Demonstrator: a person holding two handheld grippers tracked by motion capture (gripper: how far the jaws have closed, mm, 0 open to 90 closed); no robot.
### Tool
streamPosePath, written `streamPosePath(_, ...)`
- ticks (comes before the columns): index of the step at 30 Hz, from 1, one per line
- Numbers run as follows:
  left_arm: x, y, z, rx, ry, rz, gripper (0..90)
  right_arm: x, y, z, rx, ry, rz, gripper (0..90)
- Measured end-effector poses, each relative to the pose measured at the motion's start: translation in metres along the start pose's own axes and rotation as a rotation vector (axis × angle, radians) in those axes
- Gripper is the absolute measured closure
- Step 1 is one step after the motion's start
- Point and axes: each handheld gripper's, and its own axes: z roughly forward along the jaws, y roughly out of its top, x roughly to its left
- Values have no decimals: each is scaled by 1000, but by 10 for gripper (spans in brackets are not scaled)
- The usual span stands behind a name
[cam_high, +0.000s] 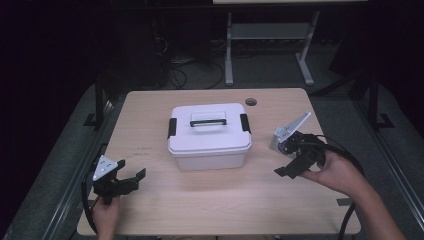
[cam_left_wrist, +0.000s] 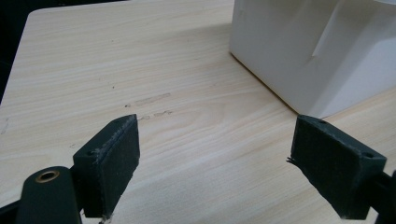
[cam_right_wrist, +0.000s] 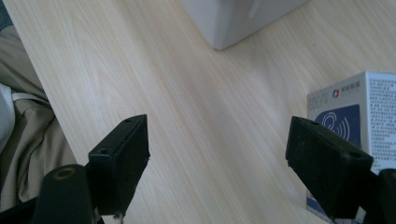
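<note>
The white lidded storage box (cam_high: 209, 136) with a black handle stands in the middle of the wooden surface (cam_high: 165, 200). The left tool (cam_high: 131, 176) is to the left of the box, near its front corner, with jaws spread and nothing between them. The right tool (cam_high: 286, 167) is to the right of the box, also spread wide and empty; a small printed carton (cam_right_wrist: 355, 116) lies just beside its right jaw.

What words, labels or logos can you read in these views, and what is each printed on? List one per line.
Small carton beside the right gripper: a round red-and-white logo with a line of characters, too blurred to read.
Carton's blue panel: a white wave-like symbol, no legible words.
Carton's side: fine print, too small to read.
White lidded box: no text.
</note>
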Motion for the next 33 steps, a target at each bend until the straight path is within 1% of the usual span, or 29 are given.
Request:
streamPosePath(8, 1, 0, -1, 1, -1, 1, 149, -2, 17, -2, 12, -3, -27, 211)
streamPosePath(12, 1, 0, -1, 1, 0, 1, 149, -2, 23, -2, 19, 1, -33, 211)
streamPosePath(24, 2, -1, -2, 4, 2, 1, 149, -3, 39, -1, 40, 9, -58, 213)
streamPosePath(33, 3, -1, -2, 0, 2, -8, 149, -3, 52, 1, 58, 19, -78, 213)
